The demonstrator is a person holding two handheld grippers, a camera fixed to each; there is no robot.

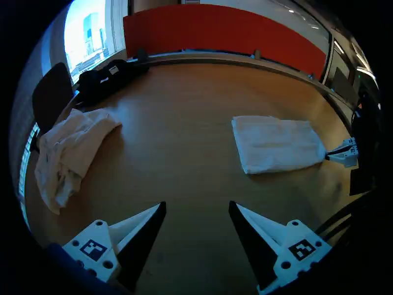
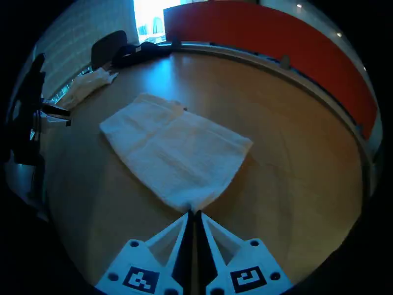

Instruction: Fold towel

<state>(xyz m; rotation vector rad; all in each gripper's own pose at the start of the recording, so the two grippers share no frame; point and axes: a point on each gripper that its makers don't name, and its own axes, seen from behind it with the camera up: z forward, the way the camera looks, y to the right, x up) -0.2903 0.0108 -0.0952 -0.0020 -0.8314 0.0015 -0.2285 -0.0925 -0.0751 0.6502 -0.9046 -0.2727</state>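
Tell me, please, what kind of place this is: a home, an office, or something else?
Probably an office or meeting room: a large light-brown wooden table with a long red divider panel along its far edge, and a dark chair beside a bright window. The folded white towel alone suggests a home.

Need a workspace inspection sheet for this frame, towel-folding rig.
Surface: wooden table.
Job's things: white towel, folded, lying flat.
Clutter: crumpled white cloths in a pile; black bag at the far edge.
Grippers: left gripper open above bare wood; right gripper shut on the towel's corner.
Cables: thin dark lines by the table edge, unclear.
Surroundings: red partition, dark chair, bright window.
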